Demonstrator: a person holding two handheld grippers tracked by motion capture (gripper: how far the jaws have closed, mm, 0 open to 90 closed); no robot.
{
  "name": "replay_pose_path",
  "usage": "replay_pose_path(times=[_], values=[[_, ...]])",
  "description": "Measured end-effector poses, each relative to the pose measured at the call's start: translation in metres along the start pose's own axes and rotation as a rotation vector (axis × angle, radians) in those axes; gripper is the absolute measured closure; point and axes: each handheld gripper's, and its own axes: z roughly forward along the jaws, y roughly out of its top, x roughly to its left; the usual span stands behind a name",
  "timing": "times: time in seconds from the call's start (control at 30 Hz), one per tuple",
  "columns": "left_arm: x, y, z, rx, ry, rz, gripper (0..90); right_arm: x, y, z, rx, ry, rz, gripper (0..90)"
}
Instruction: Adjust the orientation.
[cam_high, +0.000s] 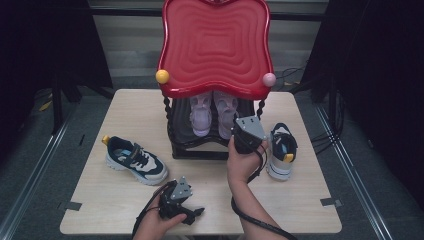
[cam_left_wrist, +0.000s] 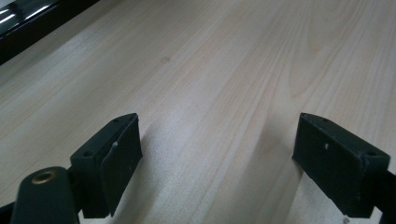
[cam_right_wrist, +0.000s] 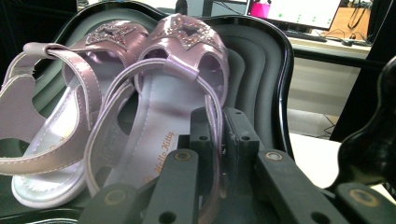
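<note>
Two pink strappy sandals sit side by side on the black lower tray (cam_right_wrist: 264, 65) of a small rack. My right gripper (cam_right_wrist: 223, 135) is shut on the thin heel strap of the right-hand sandal (cam_right_wrist: 175, 93); the other sandal (cam_right_wrist: 70, 98) lies just to its left. From above, the right gripper (cam_high: 240, 132) reaches under the red top tray (cam_high: 215, 45) toward the sandals (cam_high: 201, 114). Near the front edge of the table, my left gripper (cam_high: 192, 213) rests low and open. Its jaws (cam_left_wrist: 224, 158) stand wide apart over bare wood (cam_left_wrist: 210, 60).
A navy and white sneaker (cam_high: 136, 160) lies on the table left of the rack. Its mate (cam_high: 281, 150) stands to the right, close to my right hand. Twisted black posts (cam_high: 167, 112) hold up the red tray, which overhangs the lower tray.
</note>
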Motion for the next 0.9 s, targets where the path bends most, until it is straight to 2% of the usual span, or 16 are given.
replay_pose_path(times=[0.07,0.37,0.47,0.67,0.9], values=[[0.000,0.000,0.000,0.000,0.000,0.000,14.6,0.001,0.000,0.001,0.000,-0.005,-0.011,82.6],[0.000,0.000,0.000,0.000,0.000,0.000,14.6,0.003,0.003,0.010,0.000,-0.043,0.012,82.4],[0.000,0.000,0.000,0.000,0.000,0.000,14.6,0.007,0.005,0.014,0.003,-0.054,-0.008,82.1],[0.000,0.000,0.000,0.000,0.000,0.000,14.6,0.010,0.005,0.021,0.011,-0.075,-0.007,81.7],[0.000,0.000,0.000,0.000,0.000,0.000,14.6,0.012,0.002,0.026,0.025,-0.078,0.006,81.3]])
